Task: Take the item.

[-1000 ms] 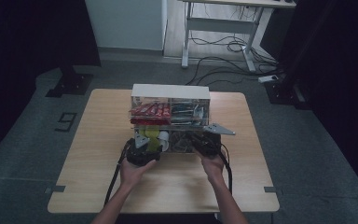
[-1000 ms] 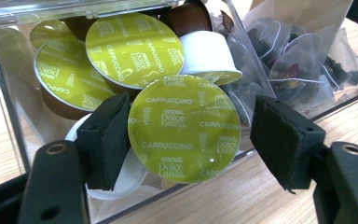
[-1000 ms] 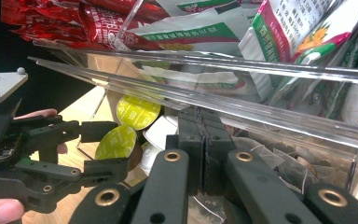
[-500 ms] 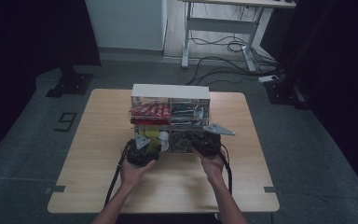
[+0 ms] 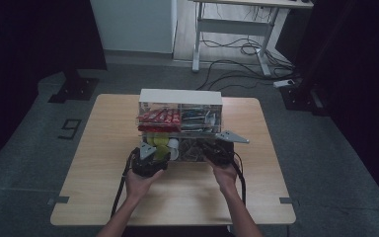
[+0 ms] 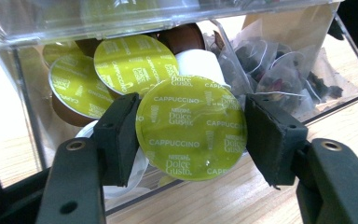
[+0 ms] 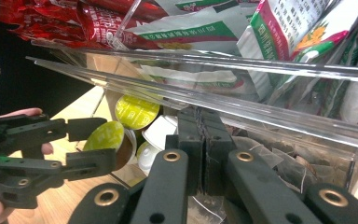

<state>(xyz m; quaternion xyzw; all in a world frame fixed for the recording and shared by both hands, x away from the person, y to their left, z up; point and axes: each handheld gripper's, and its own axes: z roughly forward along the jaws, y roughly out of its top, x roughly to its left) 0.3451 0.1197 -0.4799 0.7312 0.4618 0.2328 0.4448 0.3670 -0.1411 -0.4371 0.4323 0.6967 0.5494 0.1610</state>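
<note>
High view has my two hands at the near side of the wooden tabletop [image 5: 103,197], both pressed up against a clear plastic organiser [image 5: 180,118] that stands mid-table. Its upper tier carries red packets [image 5: 159,116] on my left and green-and-white sachets [image 5: 200,118] on my right; the lower drawer sits pulled out toward me.

Left gripper view puts my left tongs [image 6: 191,133] at the drawer's left compartment. The jaws stand wide apart with a coffee capsule [image 6: 191,128] between them, its yellow-green foil lid reading "Cappuccino" and facing the camera. Both pads touch the capsule's rim, so I read it as gripped, held just at the front lip of the drawer. Behind it more green-lidded capsules [image 6: 133,65] lie heaped with a brown one [image 6: 182,39] and a white one [image 6: 198,65]. Across a clear divider, the next compartment holds translucent tea bags [image 6: 279,77] with dark leaves inside.

Right gripper view shows my right tongs [image 7: 204,140] with the jaws pressed flat together, no gap between the pads. They sit at the drawer's front edge, under the clear shelf [image 7: 261,119] that bears the sachets; whether a thin wall of plastic is pinched between them I cannot tell. Off to the left of that view I see the left tongs holding the green capsule, with fingertips [image 7: 25,113] of my left hand behind them.

In the high view the left tongs [image 5: 150,157] are at the drawer's left corner and the right tongs [image 5: 216,152] at its right.
</note>
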